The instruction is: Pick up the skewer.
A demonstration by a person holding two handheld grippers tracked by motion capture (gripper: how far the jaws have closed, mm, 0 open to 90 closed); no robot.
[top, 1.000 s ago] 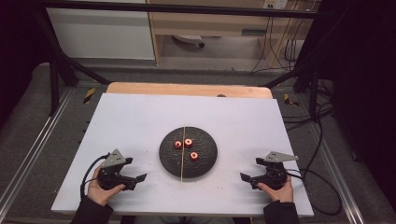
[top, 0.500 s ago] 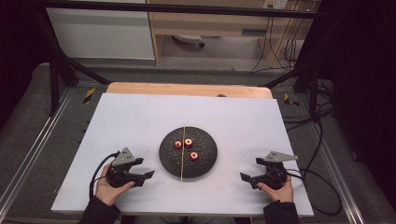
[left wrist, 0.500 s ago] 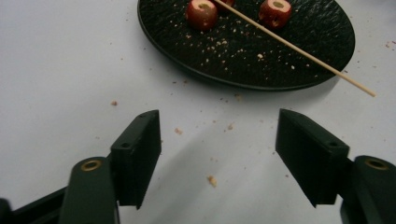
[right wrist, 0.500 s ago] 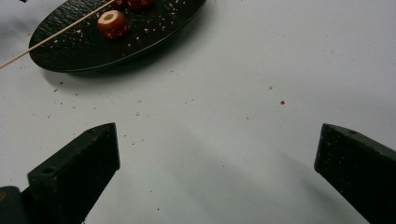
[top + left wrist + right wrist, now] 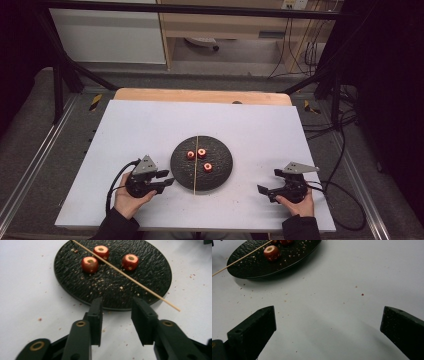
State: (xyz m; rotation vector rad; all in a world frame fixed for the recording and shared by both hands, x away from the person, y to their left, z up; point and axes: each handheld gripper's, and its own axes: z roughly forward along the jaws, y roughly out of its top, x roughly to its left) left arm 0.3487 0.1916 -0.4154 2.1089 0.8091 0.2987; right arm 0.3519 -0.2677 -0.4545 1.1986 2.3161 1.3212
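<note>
A black round plate (image 5: 222, 172) lies mid-table with three hollowed red fruit pieces (image 5: 202, 153) on it. A thin wooden skewer (image 5: 196, 170) rests across the plate, one end poking past the near rim. My left gripper (image 5: 169, 178) is open just left of the plate, its tips aimed at the rim. In the left gripper view its jaws (image 5: 116, 312) stand a moderate gap apart just short of the plate (image 5: 152, 275), the skewer (image 5: 125, 275) and the fruit pieces (image 5: 89, 264). My right gripper (image 5: 268, 181) stands wide open to the plate's right, nothing between its fingers (image 5: 254, 330).
The plate sits on a white board (image 5: 140, 130) over a wooden tabletop (image 5: 200, 95). Crumbs dot the board near the plate (image 5: 262, 265). Cables trail off the right side (image 5: 340, 200). A black frame and shelving stand behind the table.
My left gripper has moved right, closing in on the plate's left rim. The right gripper has stayed where it was.
</note>
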